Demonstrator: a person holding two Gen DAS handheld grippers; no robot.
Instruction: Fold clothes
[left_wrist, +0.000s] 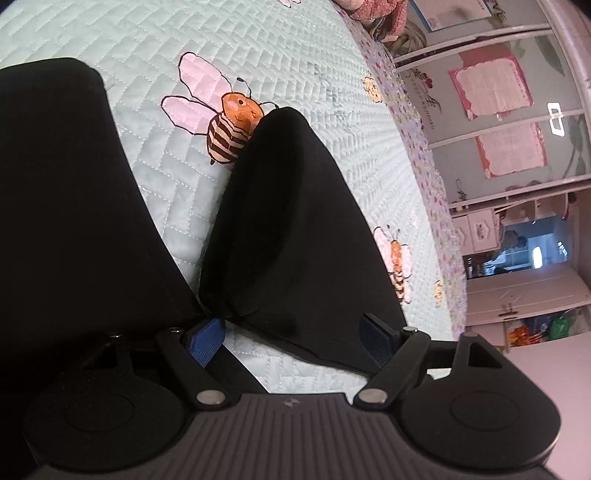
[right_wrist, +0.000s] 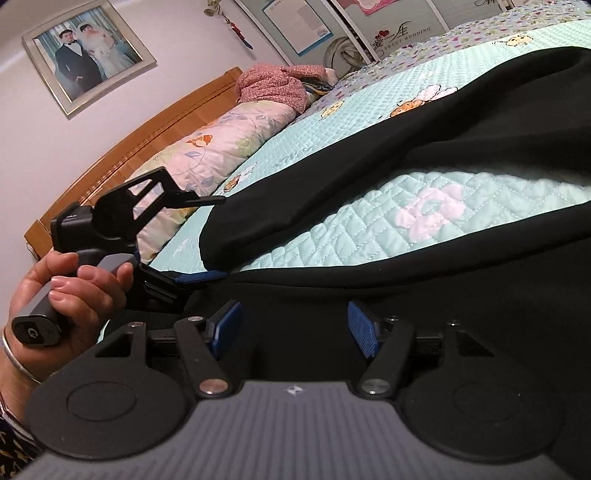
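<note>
Two claws, both with jaws apart and gripping nothing: my left claw (left_wrist: 291, 338) straddles the black fabric trouser leg (left_wrist: 295, 221) lying on the mint quilted bed cover (left_wrist: 258, 44); my right claw (right_wrist: 295, 328) hovers over dark cloth. Pinching only one layer could ruin the fold.

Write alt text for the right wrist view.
Open right gripper hovers over a black garment spread on a mint quilted bedspread. At left, a hand holds the left gripper at the garment's end.
</note>
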